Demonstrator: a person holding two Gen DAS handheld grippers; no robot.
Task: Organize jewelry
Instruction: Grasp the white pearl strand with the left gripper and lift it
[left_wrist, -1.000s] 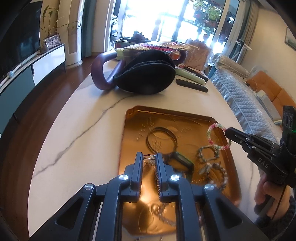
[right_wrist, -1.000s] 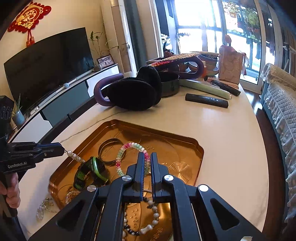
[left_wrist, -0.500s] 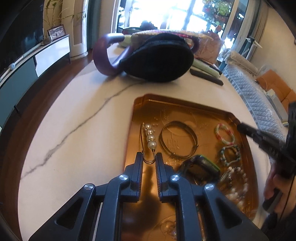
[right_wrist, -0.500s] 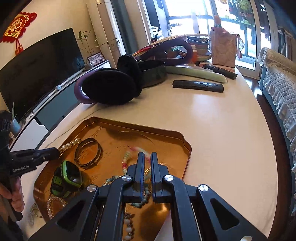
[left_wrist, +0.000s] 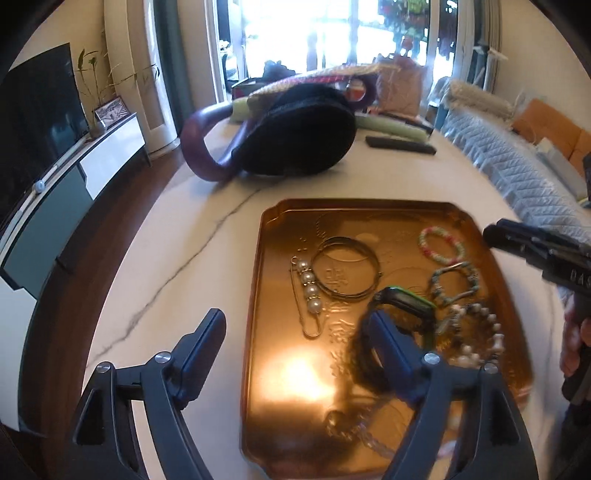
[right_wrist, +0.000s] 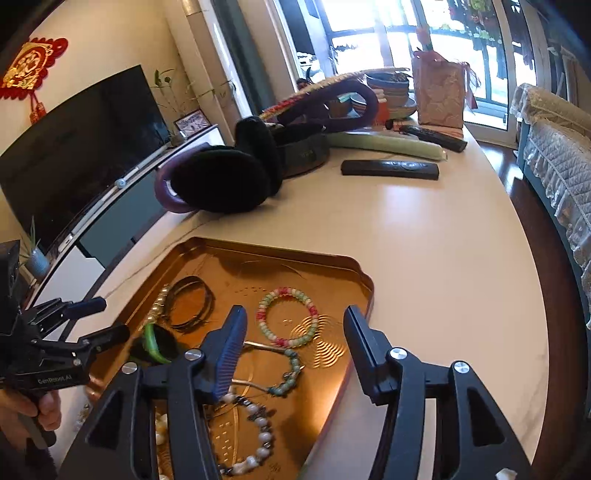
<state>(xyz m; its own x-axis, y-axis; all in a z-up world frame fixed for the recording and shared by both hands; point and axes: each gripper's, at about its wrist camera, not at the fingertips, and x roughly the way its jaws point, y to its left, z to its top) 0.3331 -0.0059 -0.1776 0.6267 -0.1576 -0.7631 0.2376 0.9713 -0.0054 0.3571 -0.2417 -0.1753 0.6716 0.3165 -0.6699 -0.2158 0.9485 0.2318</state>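
- Marble tabletop (left_wrist: 177, 258) carries a copper tray (left_wrist: 369, 208) holding the jewelry.
- Left tongs (left_wrist: 295, 332) are spread wide and empty, hanging over the tray's 7 o'clock edge.
- Pearl pin (left_wrist: 309, 291) lies at their 12 o'clock, beside wire bangles (left_wrist: 347, 269).
- Right tongs (right_wrist: 293, 332) gape wide, gripping nothing, above a pink-green bead bracelet (right_wrist: 288, 317).

Blown-out window backlight, fisheye-warped edges
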